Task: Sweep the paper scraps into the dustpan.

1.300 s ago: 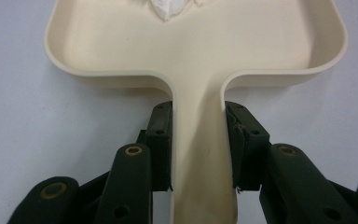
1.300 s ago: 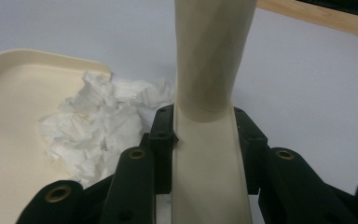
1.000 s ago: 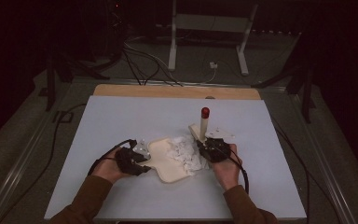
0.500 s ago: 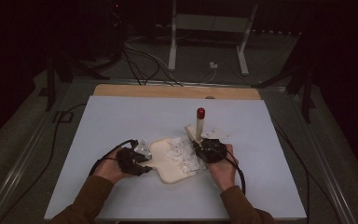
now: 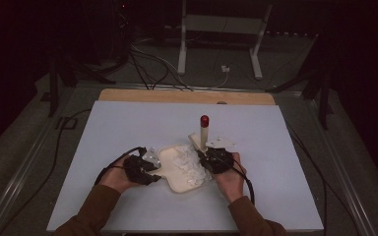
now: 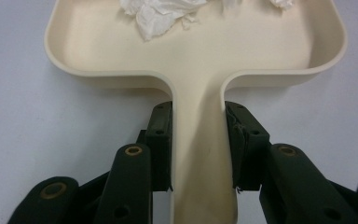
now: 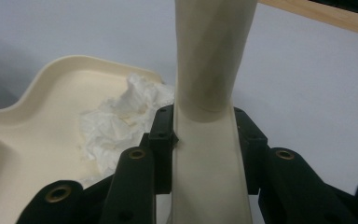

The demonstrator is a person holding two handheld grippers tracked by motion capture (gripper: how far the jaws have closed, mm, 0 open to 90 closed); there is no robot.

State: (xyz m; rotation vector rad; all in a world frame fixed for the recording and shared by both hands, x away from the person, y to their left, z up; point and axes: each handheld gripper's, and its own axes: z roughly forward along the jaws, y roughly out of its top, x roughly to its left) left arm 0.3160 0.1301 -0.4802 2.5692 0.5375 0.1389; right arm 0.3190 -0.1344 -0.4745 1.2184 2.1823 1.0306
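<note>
L claw (image 6: 198, 140) is clamped on the dustpan (image 6: 196, 51) handle, pan just ahead of it. R claw (image 7: 205, 135) is closed on the brush (image 7: 209, 84) handle, paper scraps (image 7: 116, 121) just left of it. Risk: hard sweep flicks scraps over pan rim, or pan skids. Bristles hidden behind R claw; brush top cut off in R gripper view.

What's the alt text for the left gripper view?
The left tool grips the handle of a cream dustpan, one black jaw on each side, over a pale grey table. Crumpled white paper lies at the pan's far end.
</note>
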